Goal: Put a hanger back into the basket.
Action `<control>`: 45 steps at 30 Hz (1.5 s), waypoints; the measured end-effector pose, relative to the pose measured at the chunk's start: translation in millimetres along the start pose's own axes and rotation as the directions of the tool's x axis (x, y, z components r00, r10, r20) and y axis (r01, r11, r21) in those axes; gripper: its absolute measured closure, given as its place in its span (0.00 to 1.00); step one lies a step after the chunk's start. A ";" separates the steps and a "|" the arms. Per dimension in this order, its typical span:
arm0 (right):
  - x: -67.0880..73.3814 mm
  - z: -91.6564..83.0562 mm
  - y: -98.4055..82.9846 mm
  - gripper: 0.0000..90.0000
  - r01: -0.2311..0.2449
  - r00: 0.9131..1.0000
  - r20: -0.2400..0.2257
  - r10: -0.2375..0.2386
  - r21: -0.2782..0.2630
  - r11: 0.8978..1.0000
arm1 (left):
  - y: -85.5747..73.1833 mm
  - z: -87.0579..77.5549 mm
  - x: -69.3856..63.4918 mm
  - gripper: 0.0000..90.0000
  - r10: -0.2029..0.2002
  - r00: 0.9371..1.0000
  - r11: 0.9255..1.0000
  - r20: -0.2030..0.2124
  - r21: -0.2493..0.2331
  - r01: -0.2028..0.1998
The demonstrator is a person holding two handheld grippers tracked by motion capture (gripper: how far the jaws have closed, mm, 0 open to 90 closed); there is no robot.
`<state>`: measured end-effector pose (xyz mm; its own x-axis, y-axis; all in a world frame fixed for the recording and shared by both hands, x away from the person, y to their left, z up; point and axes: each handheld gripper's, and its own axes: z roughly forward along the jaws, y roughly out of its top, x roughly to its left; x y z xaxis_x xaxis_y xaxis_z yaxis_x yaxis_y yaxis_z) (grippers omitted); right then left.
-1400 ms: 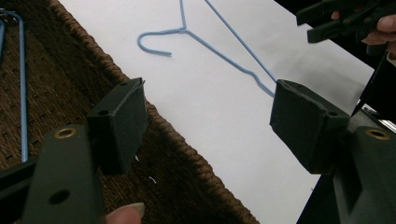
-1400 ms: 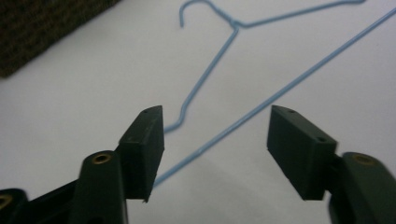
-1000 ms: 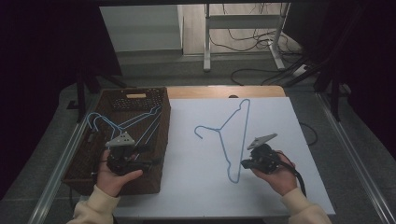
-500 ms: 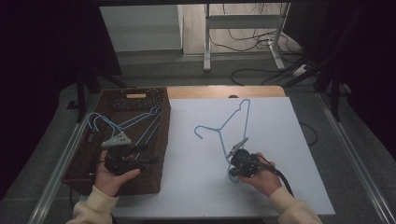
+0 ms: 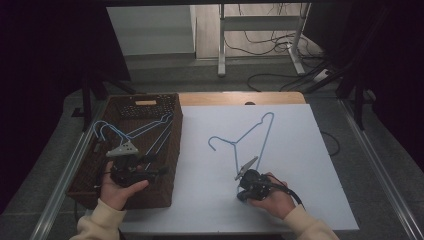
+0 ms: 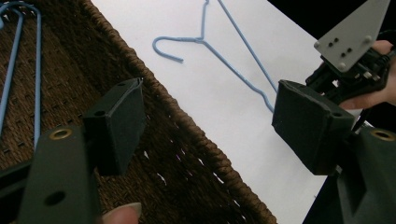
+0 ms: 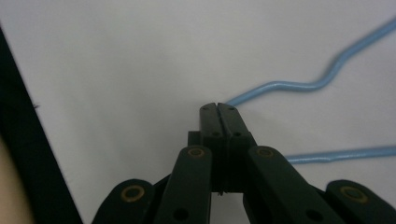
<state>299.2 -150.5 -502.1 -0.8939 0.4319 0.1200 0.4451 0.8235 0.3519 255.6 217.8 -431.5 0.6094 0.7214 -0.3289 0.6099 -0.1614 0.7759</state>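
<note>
Right gripper [image 5: 242, 186] moved onto the blue hanger [image 5: 248, 135] — hook pointing left.

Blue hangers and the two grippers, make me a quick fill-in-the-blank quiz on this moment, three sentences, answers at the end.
1. The right gripper has its jaws ____ on the blue hanger lying on the white table.
2. The left gripper has its jaws ____, above the rim of the brown wicker ____.
3. The other hangers in that container are ____ in colour.

Missing words: shut; open; basket; blue
</note>
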 end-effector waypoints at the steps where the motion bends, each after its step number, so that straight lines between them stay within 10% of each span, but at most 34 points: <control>1: 0.0 0.0 0.0 1.00 0.000 1.000 0.000 0.000 0.000 1.000 | 0.0 0.0 0.0 0.28 0.000 1.000 1.000 0.000 0.000 0.000; 6: 17.9 8.8 8.9 1.00 0.027 0.997 -0.079 -0.027 -0.004 1.000 | 0.0 -0.9 1.5 0.28 -0.006 1.000 1.000 0.006 0.000 0.006; 24: 42.7 18.5 28.1 1.00 0.111 0.990 -0.081 -0.116 -0.067 0.992 | -0.1 -3.5 3.0 0.28 -0.019 0.999 1.000 0.041 -0.010 0.020; 31: 10.2 -10.9 24.8 1.00 0.003 1.000 -0.016 -0.006 -0.168 0.986 | -0.1 -3.5 3.1 0.28 -0.018 0.999 1.000 0.033 -0.010 0.019; 36: -36.2 -26.3 19.0 0.99 -0.110 0.992 0.039 0.123 -0.247 0.963 | -0.1 -1.2 2.9 0.28 -0.016 0.999 1.000 0.030 -0.003 0.017; 45: -72.2 -19.4 37.4 0.84 -0.182 0.974 0.085 0.210 -0.259 0.949 | 0.5 -0.8 2.9 0.28 -0.012 0.999 1.000 0.038 -0.002 0.013</control>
<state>379.4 -158.0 -479.6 -0.7729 0.6246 0.1120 0.5709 0.6074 0.5524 257.3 220.3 -431.6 0.6204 0.6976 -0.3585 0.6165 -0.1511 0.7727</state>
